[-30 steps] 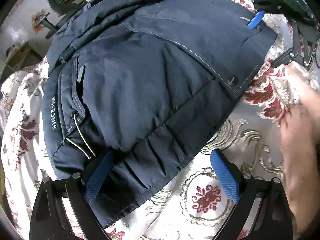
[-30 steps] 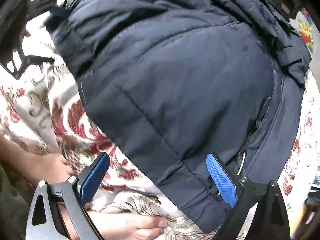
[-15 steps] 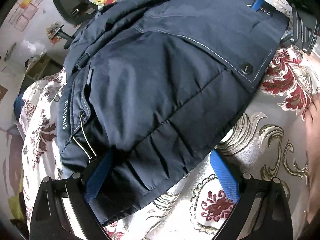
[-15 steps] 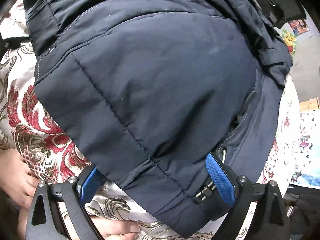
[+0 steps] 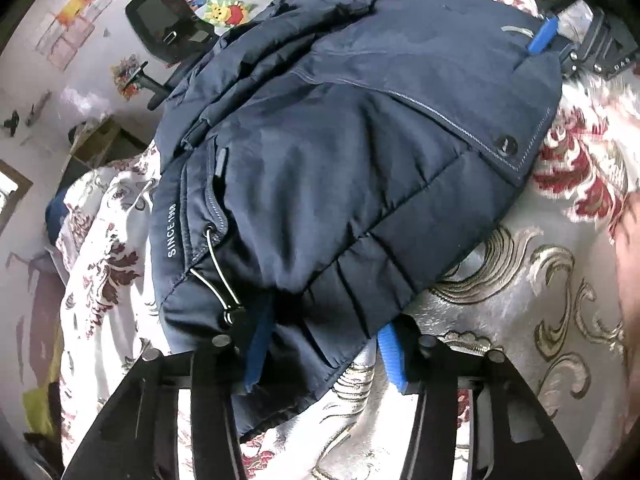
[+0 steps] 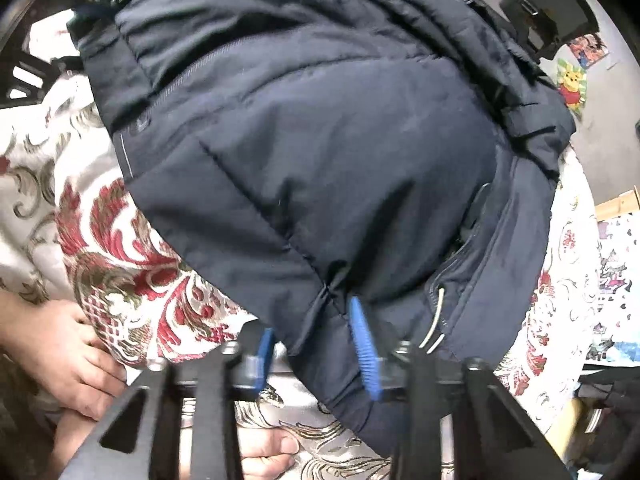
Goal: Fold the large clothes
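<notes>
A dark navy padded jacket lies bunched on a floral cloth; it fills the right wrist view too. My left gripper has its blue pads closed in on the jacket's near hem by the elastic cord. My right gripper has closed on the jacket's opposite hem, which bunches between the pads next to a cord loop. The right gripper's blue finger also shows in the left wrist view at the jacket's far edge.
The white cloth with red and gold floral print covers the surface and hangs off the left side. A black office chair stands behind. The person's hand rests on the cloth at the lower left.
Both grippers went from wide open around the jacket's hem to closed on it. The jacket's edge is now bunched between each pair of pads.
</notes>
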### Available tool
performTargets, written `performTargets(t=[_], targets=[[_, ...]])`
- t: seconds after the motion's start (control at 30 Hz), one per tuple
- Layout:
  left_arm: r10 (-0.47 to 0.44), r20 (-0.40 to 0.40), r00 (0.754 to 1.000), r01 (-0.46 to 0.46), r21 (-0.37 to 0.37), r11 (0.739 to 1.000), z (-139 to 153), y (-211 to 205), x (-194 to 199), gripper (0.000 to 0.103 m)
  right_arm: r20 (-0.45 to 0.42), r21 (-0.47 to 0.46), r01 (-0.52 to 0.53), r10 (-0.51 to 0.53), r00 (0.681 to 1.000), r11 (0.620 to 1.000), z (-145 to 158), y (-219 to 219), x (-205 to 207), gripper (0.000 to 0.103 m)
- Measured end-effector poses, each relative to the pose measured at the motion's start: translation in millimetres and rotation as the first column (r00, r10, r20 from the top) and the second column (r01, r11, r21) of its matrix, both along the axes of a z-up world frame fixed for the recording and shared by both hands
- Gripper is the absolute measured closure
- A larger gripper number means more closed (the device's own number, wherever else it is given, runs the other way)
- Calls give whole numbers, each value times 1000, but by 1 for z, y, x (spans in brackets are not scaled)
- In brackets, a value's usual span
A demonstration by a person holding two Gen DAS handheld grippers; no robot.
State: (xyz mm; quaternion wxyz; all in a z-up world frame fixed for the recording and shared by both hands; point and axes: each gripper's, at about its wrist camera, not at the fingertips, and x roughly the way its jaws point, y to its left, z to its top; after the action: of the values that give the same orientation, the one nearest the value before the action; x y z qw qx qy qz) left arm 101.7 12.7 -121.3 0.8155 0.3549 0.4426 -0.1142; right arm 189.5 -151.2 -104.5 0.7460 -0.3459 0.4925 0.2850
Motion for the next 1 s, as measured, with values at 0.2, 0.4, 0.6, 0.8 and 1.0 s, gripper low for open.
performTargets(t=[0.2, 0.4, 0.6, 0.8, 1.0], targets=[[34, -8, 999, -35, -61, 998, 21, -2, 2, 73, -24, 54, 29, -28, 999, 998, 20, -4, 6, 88], [60, -1, 998, -60, -138, 989, 46, 0, 0, 77, -1, 139, 87, -88, 996, 986, 65, -5, -5, 91], [81, 28, 996, -75, -184, 980, 72, -2, 0, 85, 66, 220, 115, -132, 989, 969, 103, -13, 6, 92], [100, 89, 991, -76, -239, 968, 109, -1, 19, 90, 128, 282, 139, -181, 975, 949, 135, -14, 27, 92], [118, 175, 977, -64, -286, 956, 148, -1, 39, 93, 186, 343, 163, -237, 953, 925, 163, -17, 45, 93]])
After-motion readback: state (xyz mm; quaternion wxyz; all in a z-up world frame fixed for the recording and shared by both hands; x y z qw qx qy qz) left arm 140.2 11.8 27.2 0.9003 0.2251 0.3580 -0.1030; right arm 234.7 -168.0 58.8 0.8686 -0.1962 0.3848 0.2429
